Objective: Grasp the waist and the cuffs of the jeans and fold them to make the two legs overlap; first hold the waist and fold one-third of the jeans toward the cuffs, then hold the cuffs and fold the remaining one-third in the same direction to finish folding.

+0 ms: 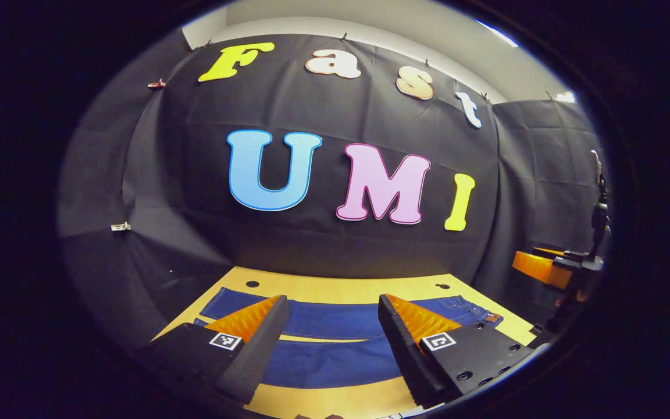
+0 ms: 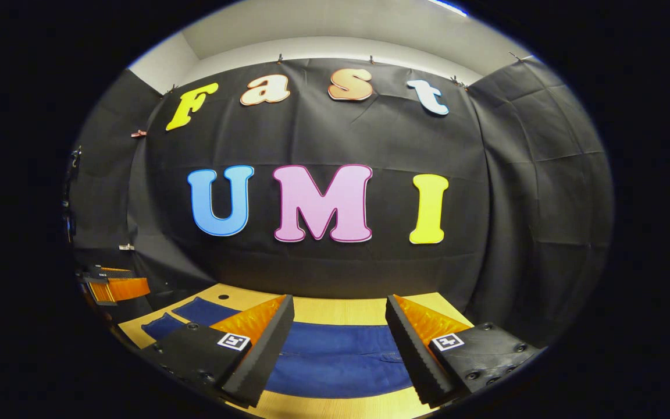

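Two jeans (image 1: 335,343) legs flat, unfolded

Blue jeans (image 1: 335,343), spread flat, legs apart, tabletop

Both views low over table (image 1: 335,288), facing booth wall; both share jeans (image 1: 329,340), left view nearer cuffs.

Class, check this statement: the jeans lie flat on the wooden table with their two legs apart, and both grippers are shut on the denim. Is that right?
One thing is wrong: neither gripper is shut on the denim. The left gripper in the left gripper view and the right gripper in the right gripper view are both open above the jeans. The jeans do lie flat on the wooden table, legs apart.
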Demonstrator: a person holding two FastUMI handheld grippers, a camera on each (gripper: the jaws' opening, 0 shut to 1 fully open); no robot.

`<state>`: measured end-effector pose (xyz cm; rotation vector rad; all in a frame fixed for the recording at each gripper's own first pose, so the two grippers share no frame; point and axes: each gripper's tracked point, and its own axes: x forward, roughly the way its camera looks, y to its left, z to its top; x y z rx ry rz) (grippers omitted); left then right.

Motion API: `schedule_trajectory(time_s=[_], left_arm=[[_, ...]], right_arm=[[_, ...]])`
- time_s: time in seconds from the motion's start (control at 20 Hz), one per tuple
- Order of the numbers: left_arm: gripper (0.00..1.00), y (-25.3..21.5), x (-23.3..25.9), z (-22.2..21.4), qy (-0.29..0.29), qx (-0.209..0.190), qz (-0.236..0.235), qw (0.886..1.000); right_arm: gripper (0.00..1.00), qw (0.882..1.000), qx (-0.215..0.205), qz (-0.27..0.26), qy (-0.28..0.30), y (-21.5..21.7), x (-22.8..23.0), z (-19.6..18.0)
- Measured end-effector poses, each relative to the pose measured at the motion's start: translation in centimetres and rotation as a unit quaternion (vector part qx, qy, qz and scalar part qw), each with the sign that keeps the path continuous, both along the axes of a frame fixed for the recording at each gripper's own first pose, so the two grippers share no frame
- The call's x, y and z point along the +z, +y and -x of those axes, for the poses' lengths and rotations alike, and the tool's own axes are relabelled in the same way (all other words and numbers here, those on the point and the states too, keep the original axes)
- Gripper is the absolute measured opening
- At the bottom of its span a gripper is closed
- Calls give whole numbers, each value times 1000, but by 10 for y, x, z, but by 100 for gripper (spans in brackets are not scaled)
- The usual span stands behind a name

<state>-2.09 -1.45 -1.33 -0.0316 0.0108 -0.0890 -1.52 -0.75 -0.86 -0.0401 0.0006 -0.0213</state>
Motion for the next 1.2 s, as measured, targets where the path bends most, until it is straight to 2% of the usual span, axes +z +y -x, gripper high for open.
schedule_trajectory(time_s=[0.15, 0.25, 0.3, 0.45, 0.65, 0.7, 0.8, 0.9, 1.0, 1.05, 1.1, 1.2], left_arm=[[96, 23, -2, -5, 3, 20, -11, 1000], [97, 52, -12, -8, 14, 43, -56, 997], [96, 64, -17, -9, 21, 40, -90, 995], [98, 110, -44, -4, 54, 35, -191, 979], [98, 180, -105, -6, 130, 37, -258, 957], [98, 199, -127, -4, 152, 34, -287, 945], [99, 242, -167, -1, 200, 39, -360, 911], [99, 269, -205, -3, 235, 22, -422, 875], [99, 291, -233, -10, 258, -3, -489, 833], [98, 298, -243, -14, 263, -20, -522, 811], [98, 304, -254, -19, 267, -37, -553, 788], [98, 315, -271, -33, 277, -69, -605, 743]], right_arm=[[97, 1000, -6, 7, 3, -1, -2, -1], [97, 1000, -10, 12, 1, -5, 1, -2], [97, 1000, -12, 13, 5, -6, -1, -4], [97, 1000, -17, 19, 16, -14, -4, -8], [97, 999, -22, 30, 29, -22, -8, -16], [97, 999, -20, 33, 29, -21, -7, -17], [97, 999, -16, 36, 26, -21, -4, -19], [97, 998, -15, 47, 28, -22, -6, -21], [97, 997, -16, 59, 35, -25, -11, -21], [93, 997, -18, 62, 38, -26, -14, -21], [96, 997, -21, 62, 43, -29, -16, -19], [93, 996, -30, 63, 56, -38, -24, -19]])
